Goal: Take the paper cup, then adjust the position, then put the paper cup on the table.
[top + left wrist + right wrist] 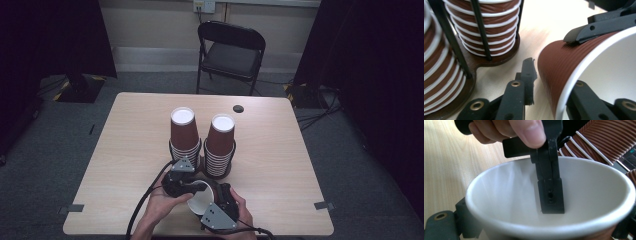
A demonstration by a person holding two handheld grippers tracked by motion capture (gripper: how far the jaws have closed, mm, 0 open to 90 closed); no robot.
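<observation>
**Handing the loose cup from one gripper to the other**

A single brown paper cup (199, 202) lies tipped on its side between the two grippers, near the front edge of the tabletop (125, 150) and just in front of the two stacks of upturned cups. Its white mouth faces the person.

The right gripper (214, 197) spans the cup's body with its jaws wide. In the left gripper view, one of its ribbed pads sits flat against the ridged wall, so I judge that this gripper carries the cup.

The left gripper (200, 188) straddles the rim at a narrow setting. One jaw reaches inside the white bowl, as the right gripper view shows. The other stands just clear of the outer wall, so this gripper does not pinch the cup.

The step in hand looks like a handover, so the right gripper should keep its squeeze light; thin paper buckles under a hard cross-grip. The left gripper should draw straight back along the wall, so that the inner jaw does not hook the rolled rim and twist the cup out of the pads.

The left stack (184, 132), the right stack (221, 142) and their black holders (474, 72) stand close behind. Any swing of the cup should therefore go up first, then over.
</observation>
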